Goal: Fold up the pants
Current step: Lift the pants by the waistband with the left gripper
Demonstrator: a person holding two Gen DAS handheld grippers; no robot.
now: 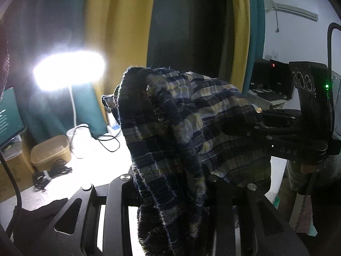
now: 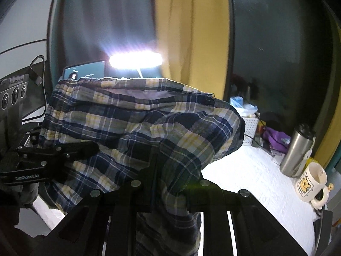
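Plaid cloth in navy, yellow and white, the pants (image 2: pixel 136 132) hung bunched in the air above the white table (image 2: pixel 262 183), held up between the two grippers and clear of its surface. In the right wrist view the waistband edge ran across the top of the bundle, and the fabric draped down over the right gripper (image 2: pixel 170 183), whose jaws were clamped on a fold of the pants. The left gripper (image 2: pixel 85 149) came in from the left of that view with its tip buried in the same cloth. In the left wrist view a thick roll of the pants (image 1: pixel 170 149) fell between the left gripper's (image 1: pixel 170 183) own fingers, which pinched it, while the right gripper (image 1: pixel 262 123) reached in from the right and held the far side.

Beyond the cloth a desk lamp (image 1: pixel 68 70) glared white at the far side of the table. Near its foot lay a tan container (image 1: pixel 51 151), a coil of black cable (image 1: pixel 51 172) and a white cup (image 1: pixel 78 136). A monitor (image 1: pixel 8 115) stood at the far left. On the right side of the table were a steel flask (image 2: pixel 298 151), a white mug (image 2: pixel 311 181) with a cartoon print, and a purple item (image 2: pixel 275 138) further back. Yellow and teal curtains (image 2: pixel 187 32) hung behind.
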